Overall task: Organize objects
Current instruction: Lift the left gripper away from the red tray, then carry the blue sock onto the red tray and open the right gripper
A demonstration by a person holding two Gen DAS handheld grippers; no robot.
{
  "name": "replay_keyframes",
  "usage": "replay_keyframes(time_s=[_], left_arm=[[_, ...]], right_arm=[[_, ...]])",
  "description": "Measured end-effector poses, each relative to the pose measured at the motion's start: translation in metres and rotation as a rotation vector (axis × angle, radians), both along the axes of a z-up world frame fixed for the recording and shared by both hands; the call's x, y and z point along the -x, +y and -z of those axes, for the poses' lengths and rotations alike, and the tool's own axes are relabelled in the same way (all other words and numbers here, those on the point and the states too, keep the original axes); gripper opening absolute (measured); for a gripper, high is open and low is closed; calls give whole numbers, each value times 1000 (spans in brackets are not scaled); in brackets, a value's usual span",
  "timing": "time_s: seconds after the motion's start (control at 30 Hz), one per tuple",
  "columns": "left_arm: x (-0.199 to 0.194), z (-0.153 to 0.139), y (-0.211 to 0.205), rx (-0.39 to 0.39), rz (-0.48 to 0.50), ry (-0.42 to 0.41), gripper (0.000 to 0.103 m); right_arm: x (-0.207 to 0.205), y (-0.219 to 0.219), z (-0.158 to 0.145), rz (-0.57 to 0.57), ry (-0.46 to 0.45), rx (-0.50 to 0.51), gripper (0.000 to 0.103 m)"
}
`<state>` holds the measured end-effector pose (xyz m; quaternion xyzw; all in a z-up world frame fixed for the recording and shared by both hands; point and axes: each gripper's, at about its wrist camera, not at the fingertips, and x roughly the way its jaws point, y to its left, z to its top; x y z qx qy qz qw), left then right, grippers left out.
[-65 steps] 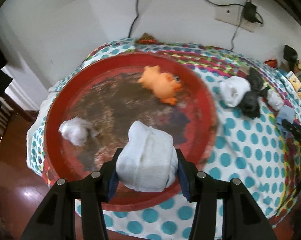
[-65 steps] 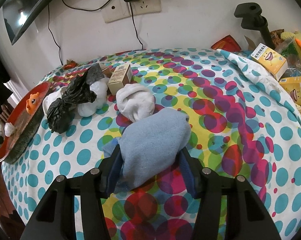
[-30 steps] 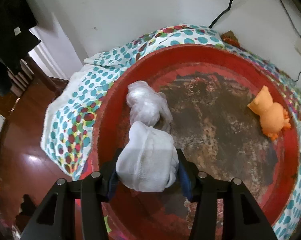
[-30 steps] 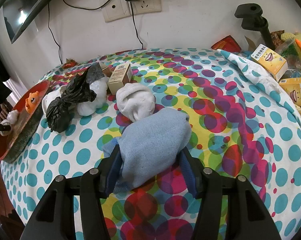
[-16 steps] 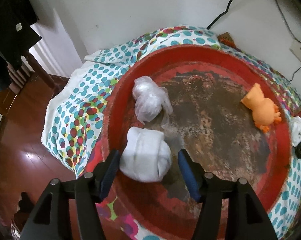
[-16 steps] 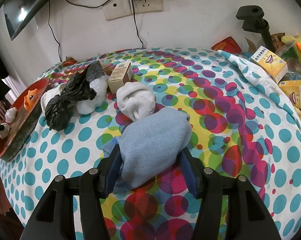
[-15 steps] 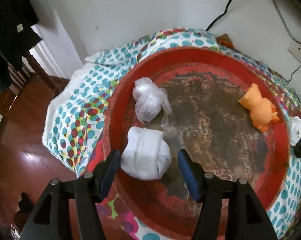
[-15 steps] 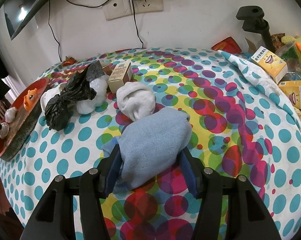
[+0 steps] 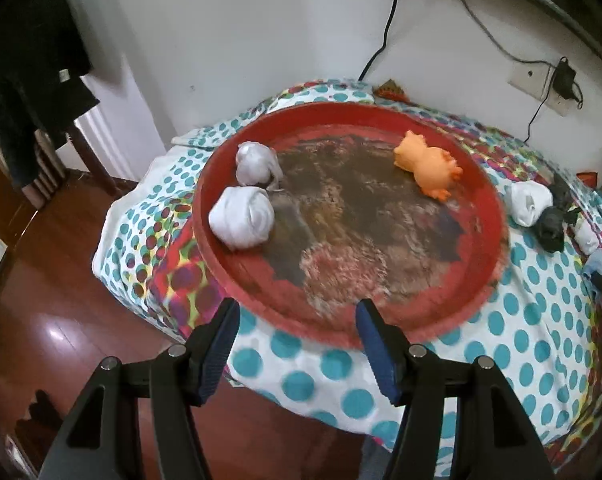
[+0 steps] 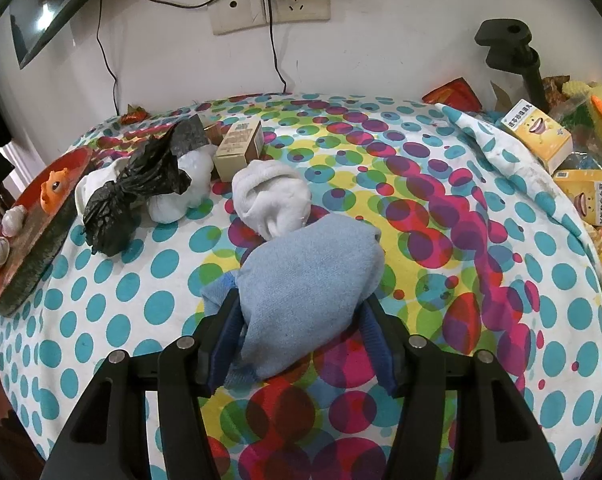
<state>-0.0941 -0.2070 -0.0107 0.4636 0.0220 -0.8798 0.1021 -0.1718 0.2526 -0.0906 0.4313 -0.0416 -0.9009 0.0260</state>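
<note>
Jaws of the left gripper (image 9: pixel 297 336) stand wide apart with nothing between them, hanging over the near rim of the round red tray with a worn dark centre (image 9: pixel 497 216). On that tray, at about ten o'clock from the gripper, lies the rolled white sock bundle (image 9: pixel 241 219), well clear of the pads. Just beyond it, touching or nearly so, sits a crumpled ball of clear plastic (image 9: pixel 255 163). Across the tray at one o'clock lies the orange rubber animal toy (image 9: pixel 427 165). The tray rests on the polka-dot tablecloth with teal spots (image 9: pixel 541 344); past its rim at two o'clock lie another white bundle (image 9: pixel 528 201) and a black plastic bag (image 9: pixel 551 229).

The right gripper (image 10: pixel 301 336) is closed on the folded light-blue cloth (image 10: pixel 309 292), both blue pads pressing its sides while it rests on the tablecloth. Touching the cloth's far end at twelve o'clock is a rolled white sock (image 10: pixel 272 198). At eleven o'clock stands a small tan cardboard box (image 10: pixel 239 148), with the black bag at ten o'clock. Yellow cartons (image 10: pixel 539 134) lie far off at two o'clock.
</note>
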Motion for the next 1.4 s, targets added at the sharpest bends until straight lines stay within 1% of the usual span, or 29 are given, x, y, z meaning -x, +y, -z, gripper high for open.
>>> replay_keyframes(time_s=[0.13,0.2,0.37,0.63,0.8,1.0,1.13,1.3,1.4], left_arm=[[-17,5,22,37,31,17,62],[-19,9,28,30,57,-2,62],[-25,14,40,66,84,11,62],[-28,20,45,24,123,-17,62],[-31,18,47,16,129,-8,62],[-30,21,47,8,134,-23,62],[-30,25,45,25,126,-31,62],[-29,27,39,-10,118,-43,62],[-29,28,39,-17,119,-48,62]], right_arm=[[-1,3,-1,3,-5,-22,57],[-2,3,-2,6,-6,-32,58],[-2,4,-2,7,-7,-42,59],[-1,-2,-2,9,-7,-43,59],[0,-6,-2,16,-7,-41,57],[-12,2,-2,53,1,-28,50],[-20,2,-2,71,7,-3,49],[-39,3,-8,53,19,23,48],[-48,-3,-15,39,32,34,48]])
